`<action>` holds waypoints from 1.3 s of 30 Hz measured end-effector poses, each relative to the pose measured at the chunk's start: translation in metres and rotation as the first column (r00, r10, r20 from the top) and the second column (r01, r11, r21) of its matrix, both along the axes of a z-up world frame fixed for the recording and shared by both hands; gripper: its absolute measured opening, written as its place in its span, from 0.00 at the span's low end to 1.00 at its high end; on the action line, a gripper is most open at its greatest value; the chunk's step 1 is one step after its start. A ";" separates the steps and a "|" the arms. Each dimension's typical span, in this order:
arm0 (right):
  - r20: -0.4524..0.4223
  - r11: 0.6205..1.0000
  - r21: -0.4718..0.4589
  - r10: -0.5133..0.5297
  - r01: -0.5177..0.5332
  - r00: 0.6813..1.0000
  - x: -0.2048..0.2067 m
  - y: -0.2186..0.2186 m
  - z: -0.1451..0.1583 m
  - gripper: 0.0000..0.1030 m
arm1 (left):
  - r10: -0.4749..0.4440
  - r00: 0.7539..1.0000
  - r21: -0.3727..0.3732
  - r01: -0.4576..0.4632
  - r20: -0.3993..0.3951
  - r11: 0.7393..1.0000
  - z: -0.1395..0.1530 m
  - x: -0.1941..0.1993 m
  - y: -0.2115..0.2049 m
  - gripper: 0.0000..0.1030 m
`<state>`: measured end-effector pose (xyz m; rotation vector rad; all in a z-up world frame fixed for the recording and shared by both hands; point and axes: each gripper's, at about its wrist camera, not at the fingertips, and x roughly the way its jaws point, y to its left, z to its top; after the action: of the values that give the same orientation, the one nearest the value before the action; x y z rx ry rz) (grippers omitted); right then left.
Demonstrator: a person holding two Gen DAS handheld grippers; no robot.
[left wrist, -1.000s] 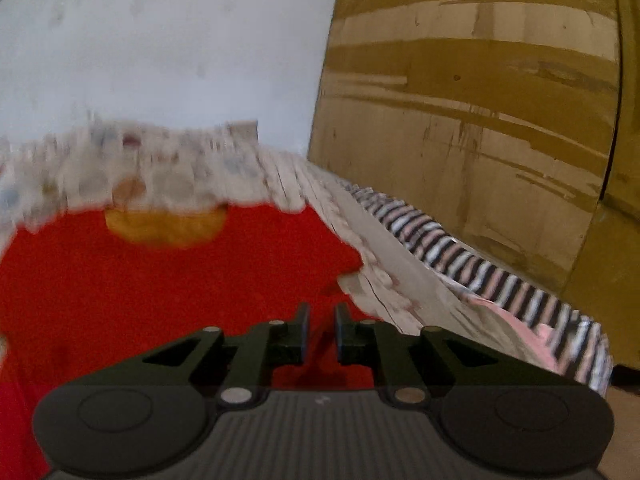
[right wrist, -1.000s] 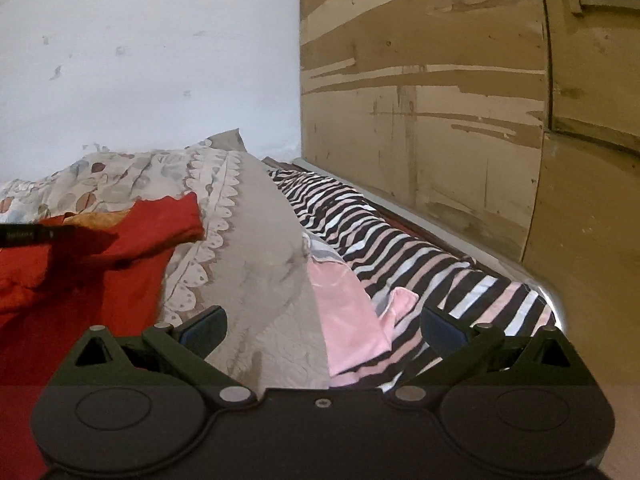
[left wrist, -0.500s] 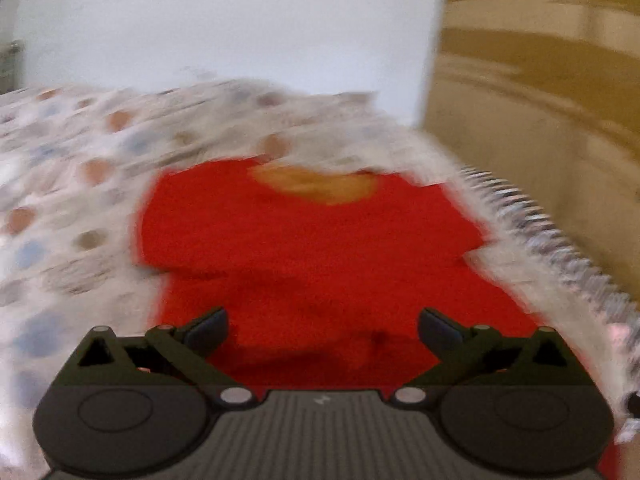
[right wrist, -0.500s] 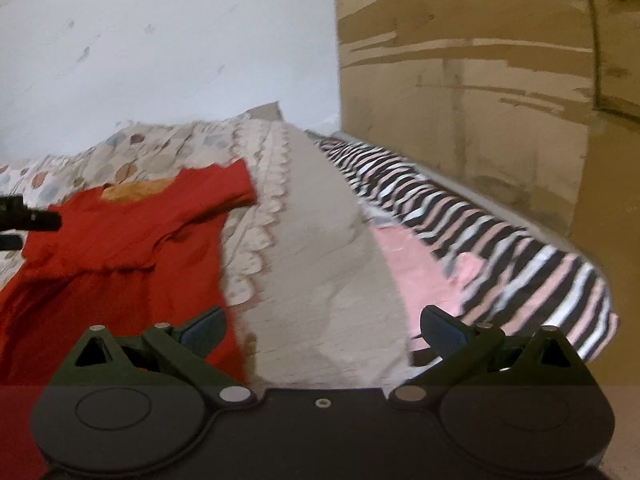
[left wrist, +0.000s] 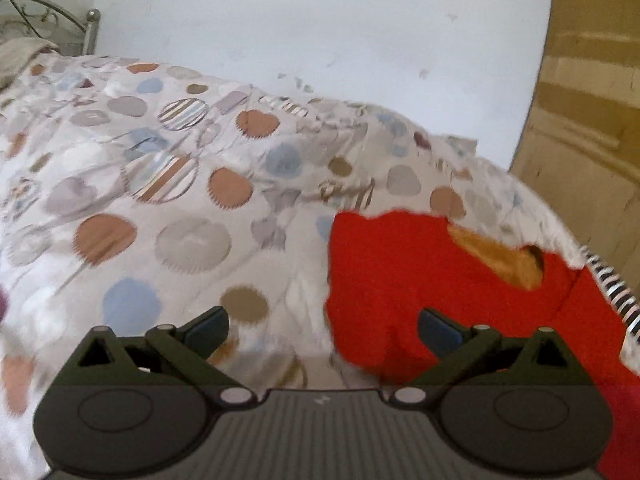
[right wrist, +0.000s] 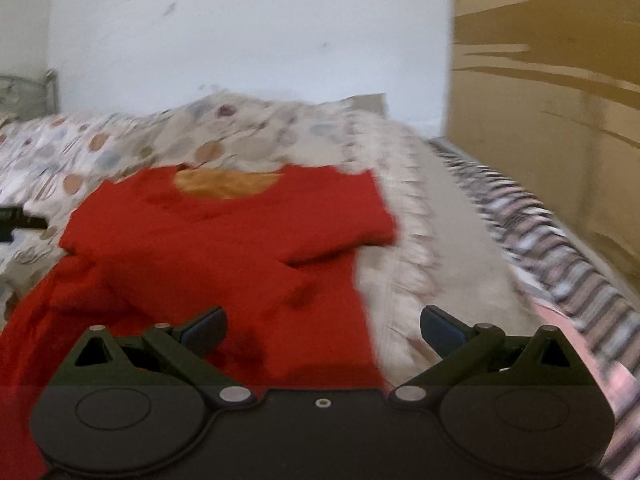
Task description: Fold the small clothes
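Both views have swung leftward since a second ago: the left hand-held gripper (left wrist: 322, 326), then nearly pinched shut over the red cloth, now stands with its jaws spread wide and nothing between them, aimed at the spotted bedcover (left wrist: 168, 200) just beside the garment's edge. The right hand-held gripper (right wrist: 323, 326), earlier facing the striped cloth (right wrist: 560, 248) and a pink piece, now looks straight across the red garment (right wrist: 224, 248); its jaws are wide apart and empty too.

That small red top lies spread on the bed, neck opening with its orange lining (right wrist: 228, 184) at the far end and its short sleeves stretched out to either side. Laying it flat like this probably serves the fold: the outline is easy to read and each side can be taken separately. With both tools free, I judge the spreading is finished and the fold itself not yet begun. The left one sits off the garment's left edge, likely lining up for that sleeve or side; its tip shows at the left margin of the right view.
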<state>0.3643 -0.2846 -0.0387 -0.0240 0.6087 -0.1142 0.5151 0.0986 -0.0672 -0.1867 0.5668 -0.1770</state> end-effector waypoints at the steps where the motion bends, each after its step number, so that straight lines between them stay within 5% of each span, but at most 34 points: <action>1: 0.009 1.000 -0.013 0.011 -0.011 1.000 0.010 0.005 -0.002 1.00 | -0.021 1.000 -0.012 0.021 0.006 1.000 -0.004 0.009 0.003 0.99; 6: 0.037 0.982 -0.188 0.008 -0.001 0.999 0.037 0.021 -0.017 1.00 | -0.091 0.996 -0.041 0.090 -0.009 0.995 -0.020 0.043 0.008 0.97; 9: -0.014 0.974 -0.228 -0.018 0.015 1.000 0.043 0.017 -0.034 1.00 | -0.163 0.986 -0.123 0.158 -0.036 0.980 -0.030 0.057 0.009 0.86; 12: -0.026 0.981 -0.195 -0.022 0.016 0.999 0.041 0.009 -0.045 1.00 | -0.217 0.972 -0.183 0.198 -0.090 0.963 -0.038 0.068 0.009 0.60; 13: -0.021 0.981 -0.192 -0.020 0.016 1.000 0.040 0.010 -0.045 1.00 | -0.239 0.965 -0.202 0.213 -0.111 0.956 -0.038 0.070 0.008 0.39; 14: -0.020 0.982 -0.189 -0.018 0.014 1.000 0.040 0.009 -0.046 1.00 | -0.251 0.957 -0.226 0.215 -0.146 0.950 -0.037 0.072 0.008 0.32; 17: -0.026 0.984 -0.177 -0.014 0.009 1.000 0.041 0.008 -0.048 1.00 | -0.190 0.954 -0.250 0.131 -0.232 0.959 -0.023 0.074 0.007 0.19; 20: -0.032 0.986 -0.168 -0.013 0.007 0.999 0.042 0.008 -0.049 1.00 | -0.134 0.950 -0.130 0.101 -0.282 0.986 0.001 0.073 -0.010 0.16; 23: -0.030 0.988 -0.154 -0.012 0.007 0.999 0.042 0.007 -0.050 1.00 | -0.112 0.956 0.086 0.140 -0.272 0.986 0.001 0.073 -0.037 0.15; 26: -0.030 0.992 -0.127 -0.009 0.005 1.000 0.043 0.003 -0.051 1.00 | -0.097 0.957 0.129 0.136 -0.273 0.982 -0.010 0.073 -0.044 0.16; 30: -0.030 0.996 -0.086 -0.005 0.002 1.000 0.043 -0.004 -0.053 1.00 | -0.088 0.964 0.093 0.115 -0.250 0.989 -0.011 0.065 -0.040 0.27; 35: -0.027 0.998 -0.058 -0.003 0.002 1.000 0.041 -0.006 -0.052 1.00 | -0.088 0.969 -0.004 0.089 -0.229 0.996 0.001 0.033 -0.025 0.78; 39: -0.045 1.000 -0.022 0.001 -0.002 0.999 0.032 -0.010 -0.041 1.00 | -0.086 0.981 -0.025 0.083 -0.174 0.996 0.007 -0.020 -0.016 0.92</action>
<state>0.3963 -0.2943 -0.0800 -0.0485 0.6527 -0.1197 0.4953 0.0822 -0.0602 -0.1968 0.7493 -0.2496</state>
